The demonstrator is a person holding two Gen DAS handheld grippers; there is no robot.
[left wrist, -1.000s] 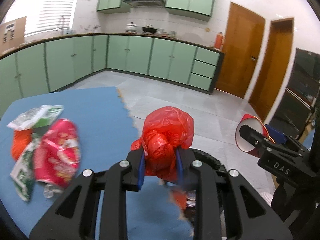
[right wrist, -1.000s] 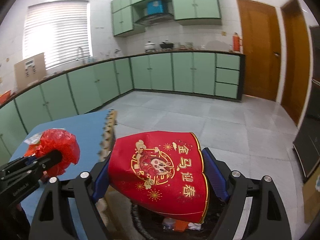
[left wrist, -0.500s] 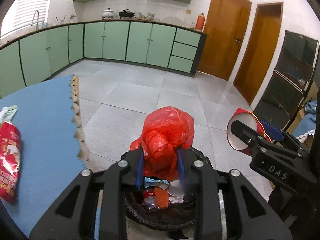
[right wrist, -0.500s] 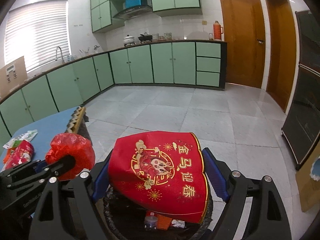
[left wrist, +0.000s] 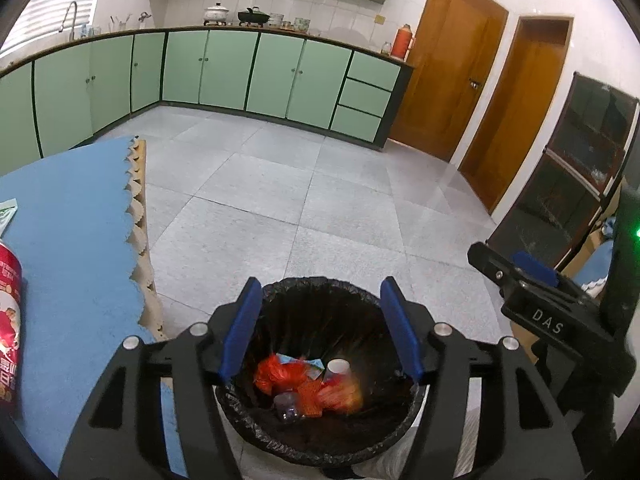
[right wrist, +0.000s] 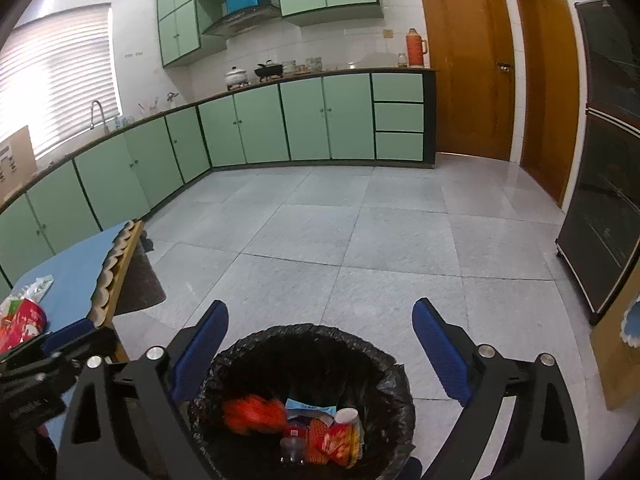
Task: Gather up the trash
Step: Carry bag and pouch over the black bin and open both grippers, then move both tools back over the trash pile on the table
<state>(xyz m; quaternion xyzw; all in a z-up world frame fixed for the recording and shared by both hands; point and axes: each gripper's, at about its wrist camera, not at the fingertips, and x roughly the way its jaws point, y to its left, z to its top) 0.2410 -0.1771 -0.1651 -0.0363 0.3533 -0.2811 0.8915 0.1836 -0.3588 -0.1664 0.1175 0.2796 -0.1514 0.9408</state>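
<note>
Bin (right wrist: 256, 344) bottom dark, trash (right wrist: 332, 436) blurred (jaws just opened, empty)

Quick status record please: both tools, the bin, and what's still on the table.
left tool: open, jaws just opened, nothing between them
right tool: open, jaws just widened, empty
bin: black-lined, below both tools
bin contents: red plastic bag, red paper cup, other scraps
table: red snack packet left, more wrappers beside it

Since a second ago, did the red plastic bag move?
Yes. The red plastic bag left the opening left gripper and now lies inside the black-lined bin.
</note>
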